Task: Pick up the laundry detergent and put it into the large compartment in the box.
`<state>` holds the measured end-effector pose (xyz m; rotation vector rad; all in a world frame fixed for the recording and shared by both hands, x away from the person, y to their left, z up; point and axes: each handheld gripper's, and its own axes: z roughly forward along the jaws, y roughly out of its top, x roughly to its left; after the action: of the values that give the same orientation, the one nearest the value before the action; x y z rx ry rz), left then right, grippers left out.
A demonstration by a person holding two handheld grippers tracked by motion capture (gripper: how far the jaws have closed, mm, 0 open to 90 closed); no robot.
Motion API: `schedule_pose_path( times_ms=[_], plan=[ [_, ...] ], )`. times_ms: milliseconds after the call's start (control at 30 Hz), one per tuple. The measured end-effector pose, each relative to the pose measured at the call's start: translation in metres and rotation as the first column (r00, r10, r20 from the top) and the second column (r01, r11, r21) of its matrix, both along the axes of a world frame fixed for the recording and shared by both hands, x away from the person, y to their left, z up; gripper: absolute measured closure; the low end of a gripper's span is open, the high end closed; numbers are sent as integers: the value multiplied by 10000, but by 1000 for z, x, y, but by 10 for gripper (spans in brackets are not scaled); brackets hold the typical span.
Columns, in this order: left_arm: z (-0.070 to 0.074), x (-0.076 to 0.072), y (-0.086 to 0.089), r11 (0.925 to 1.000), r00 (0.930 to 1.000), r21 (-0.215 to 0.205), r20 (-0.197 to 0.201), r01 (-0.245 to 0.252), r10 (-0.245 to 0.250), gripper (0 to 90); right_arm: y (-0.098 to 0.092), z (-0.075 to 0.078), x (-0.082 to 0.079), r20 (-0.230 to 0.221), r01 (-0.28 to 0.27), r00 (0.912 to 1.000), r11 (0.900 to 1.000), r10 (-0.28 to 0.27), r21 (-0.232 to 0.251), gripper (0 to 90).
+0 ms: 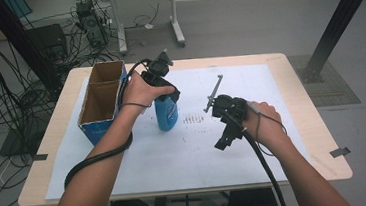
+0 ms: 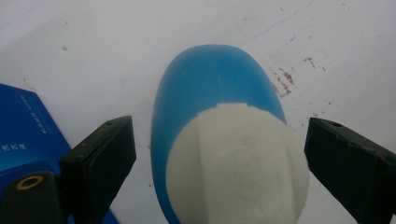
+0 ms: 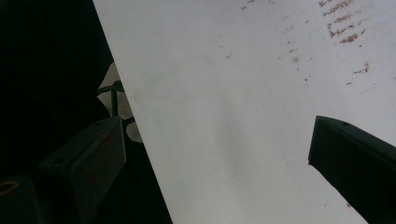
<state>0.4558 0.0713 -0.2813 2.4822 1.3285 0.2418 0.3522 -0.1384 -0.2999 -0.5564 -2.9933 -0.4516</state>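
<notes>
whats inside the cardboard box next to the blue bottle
The cardboard box stands open with two compartments; the inner walls in sight are bare brown. Its floor is hidden by the near walls, so something low could lie there unseen.

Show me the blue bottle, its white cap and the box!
bottle [image 1: 166,113]: high view, on its blue side.
cap [image 2: 238,163]: left gripper view, on its white top.
box [image 1: 99,103]: high view, on its inner cardboard wall.

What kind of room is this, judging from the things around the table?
Probably a lab or workshop set up for recording, not a home. Many loose black cables lie on the grey floor, electronic equipment stands behind the table, and a black metal frame post rises at the right.
</notes>
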Motion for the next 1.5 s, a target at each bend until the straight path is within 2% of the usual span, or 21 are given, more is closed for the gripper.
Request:
schedule_pose_path(
  times_ms=[1500],
  plan=[
    [-1, 0, 2, 10000, 10000, 3, -33, -12, 12, 100, 2, 1, 0, 119, -38, 9999, 9999, 39, -96, 37]
  ],
)
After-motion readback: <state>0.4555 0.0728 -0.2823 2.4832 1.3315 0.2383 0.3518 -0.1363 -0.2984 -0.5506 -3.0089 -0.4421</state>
